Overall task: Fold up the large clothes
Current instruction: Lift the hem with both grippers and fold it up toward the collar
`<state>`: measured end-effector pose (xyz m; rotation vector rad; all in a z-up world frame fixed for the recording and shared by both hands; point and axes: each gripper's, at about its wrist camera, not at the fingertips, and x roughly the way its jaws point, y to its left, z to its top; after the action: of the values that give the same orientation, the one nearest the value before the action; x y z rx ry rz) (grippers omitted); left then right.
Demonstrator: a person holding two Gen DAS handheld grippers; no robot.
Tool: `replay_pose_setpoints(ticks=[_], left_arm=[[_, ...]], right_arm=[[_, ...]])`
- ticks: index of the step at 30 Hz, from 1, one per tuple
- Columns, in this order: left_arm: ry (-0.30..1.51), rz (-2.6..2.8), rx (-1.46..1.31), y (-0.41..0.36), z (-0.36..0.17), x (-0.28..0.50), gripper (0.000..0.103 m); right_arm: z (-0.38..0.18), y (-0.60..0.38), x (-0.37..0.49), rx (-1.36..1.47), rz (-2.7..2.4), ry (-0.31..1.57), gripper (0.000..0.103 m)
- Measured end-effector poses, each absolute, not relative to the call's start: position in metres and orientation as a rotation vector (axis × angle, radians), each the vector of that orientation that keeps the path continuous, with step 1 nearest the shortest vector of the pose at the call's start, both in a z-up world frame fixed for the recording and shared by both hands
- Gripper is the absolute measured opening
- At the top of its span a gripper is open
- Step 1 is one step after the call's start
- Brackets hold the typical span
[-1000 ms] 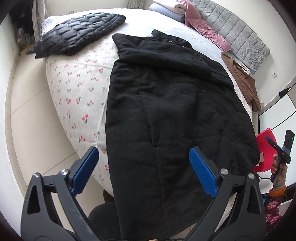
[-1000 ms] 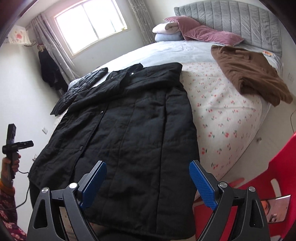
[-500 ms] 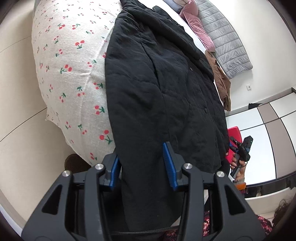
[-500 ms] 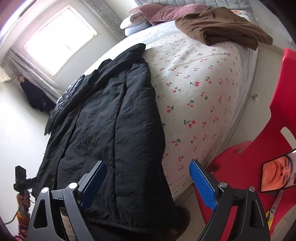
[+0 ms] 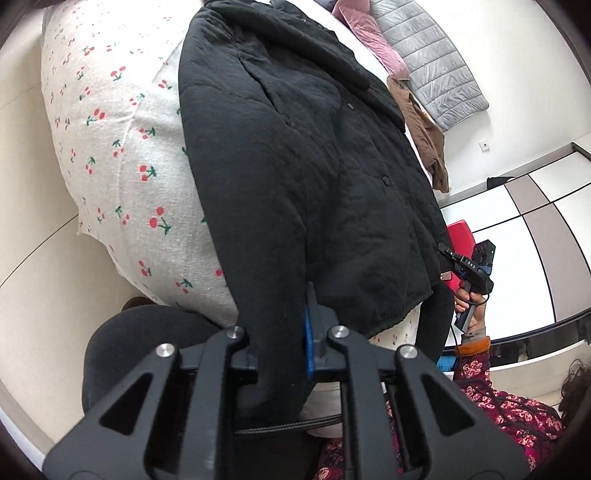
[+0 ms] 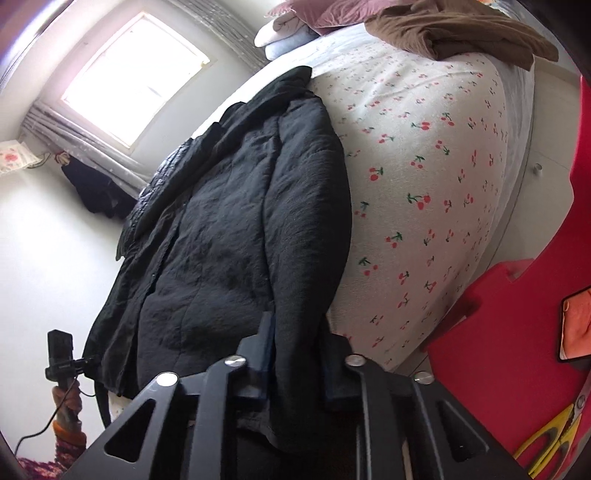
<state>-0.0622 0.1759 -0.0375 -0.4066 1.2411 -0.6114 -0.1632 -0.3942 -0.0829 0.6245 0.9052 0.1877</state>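
**Inspector:** Left gripper (image 5: 280, 343): jaws clenched on the hem edge of the black coat (image 5: 295, 147). Fabric fills the gap; one blue pad (image 5: 307, 343) shows on its right side, the other is hidden behind cloth.

**Clerk:** And the right?

**Inspector:** Right gripper (image 6: 297, 363): likewise closed on the coat (image 6: 236, 236), at its opposite hem corner. Cloth is pinched between both fingers.

**Clerk:** Location of the garment?

**Inspector:** Spread lengthwise on the bed (image 5: 122, 147), front up, buttons visible, hem hanging over the foot edge. The sheet is white with a red cherry print.

**Clerk:** Surroundings?

**Inspector:** A brown garment (image 6: 461, 33) lies near the grey headboard (image 5: 432, 62), apart from the coat. Pink and pale pillows (image 6: 291, 26) lie at the head. A quilted black jacket (image 6: 155, 188) lies beside the coat's far side. A red chair (image 6: 509, 332) stands by the bed, and a phone (image 6: 576, 325) is in front of it.

**Clerk:** Any legible writing?

**Inspector:** White lettering on the black handle of the opposite gripper, seen from the left wrist; too small to read with certainty.
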Motion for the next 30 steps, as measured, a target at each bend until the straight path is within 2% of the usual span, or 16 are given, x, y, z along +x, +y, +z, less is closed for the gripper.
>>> replay_pose_setpoints(ticks=[4,14,21,26,30], left_arm=[[1.131,-0.653,-0.470,0.177,-0.014,-0.065,0.011],[0.863,-0.752,-0.496,0.158,0.074,-0.017,0.010],[0.768,-0.666,-0.501,0.150,0.127,0.090,0.010],[0.786,-0.530,-0.532,0.157,0.129,0.191,0.010],[0.812,-0.461,-0.547,0.155,0.108,0.258,0.011]], right_arm=[[-0.052,-0.386,-0.173,0.580,0.201,0.824,0.007],[0.054,-0.371,-0.130,0.530,0.277,0.590,0.006],[0.108,-0.388,-0.044,0.526,0.202,0.494,0.006],[0.116,-0.409,0.036,0.552,0.129,0.479,0.006],[0.104,-0.420,0.104,0.571,0.075,0.496,0.007]])
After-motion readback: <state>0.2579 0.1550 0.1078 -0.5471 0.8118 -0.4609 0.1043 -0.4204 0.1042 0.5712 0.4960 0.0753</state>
